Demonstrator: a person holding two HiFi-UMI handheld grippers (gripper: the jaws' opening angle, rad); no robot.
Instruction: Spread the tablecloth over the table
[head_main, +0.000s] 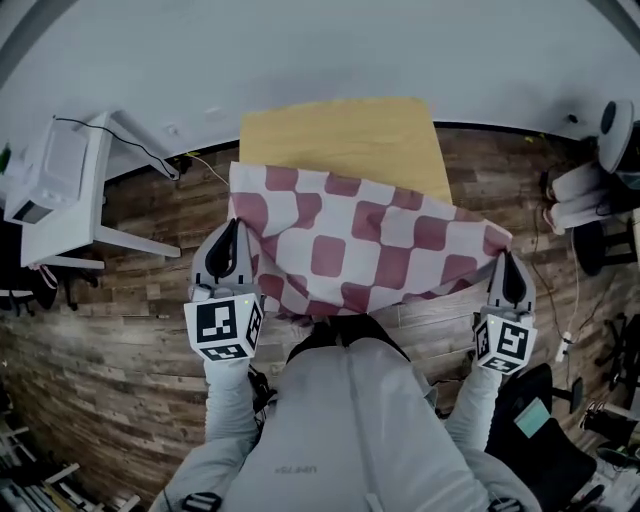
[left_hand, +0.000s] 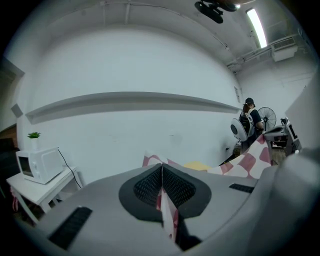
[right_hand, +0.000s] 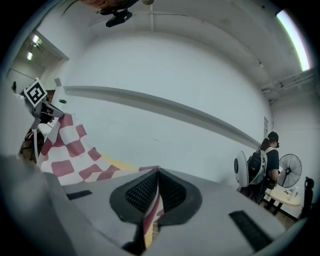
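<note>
A red-and-white checked tablecloth hangs stretched between my two grippers above the near half of a small yellow wooden table. My left gripper is shut on the cloth's left corner, and a strip of cloth shows pinched between its pads. My right gripper is shut on the right corner, where cloth also sits between the pads. The cloth sags toward the table's far half, which stays bare. In the right gripper view the cloth runs off to the left.
A white side table with a microwave stands at the left, a cable trailing from it. A fan and white stands sit at the right. A person with a backpack stands by the wall. Wood floor surrounds the table.
</note>
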